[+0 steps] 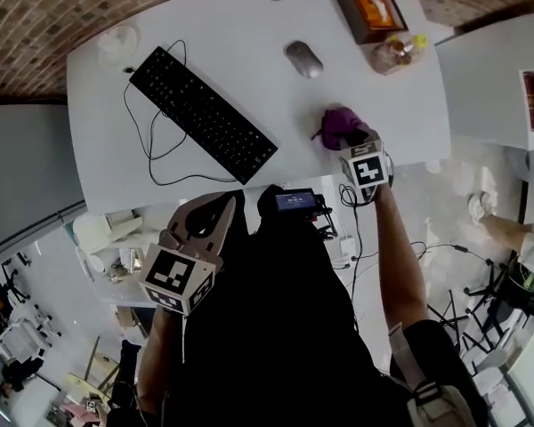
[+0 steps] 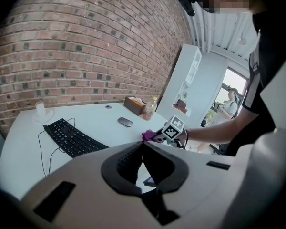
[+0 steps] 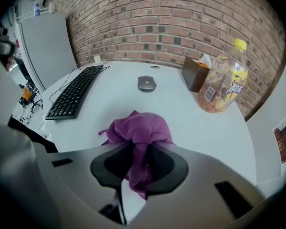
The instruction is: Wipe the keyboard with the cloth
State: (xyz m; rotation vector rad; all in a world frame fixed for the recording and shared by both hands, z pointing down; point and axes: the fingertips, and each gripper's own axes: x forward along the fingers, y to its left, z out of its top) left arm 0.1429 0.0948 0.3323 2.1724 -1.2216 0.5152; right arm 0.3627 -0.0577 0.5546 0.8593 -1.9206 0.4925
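The right tongs (image 3: 139,151) are clenching on the purple cloth (image 3: 139,127). One fold of it is hanging down between the two pads, and the rest is bunching up just in front of them on the white worktop (image 1: 240,34). In the head view the cloth is lying to the right of the black keyboard (image 1: 202,114), well apart from it and close to the near edge of the worktop.

The left tongs (image 2: 143,146) are hovering off the worktop, nearer to the person than the keyboard's near end. Their tips are meeting and they are grasping nothing.

The keyboard is lying diagonally, and its thin cable is looping around its left side. A grey mouse (image 1: 303,59) is sitting to the right of the keyboard's far half. Further right, a brown box (image 1: 367,7) and a yellow-capped bottle (image 1: 396,52) are standing just beside each other.
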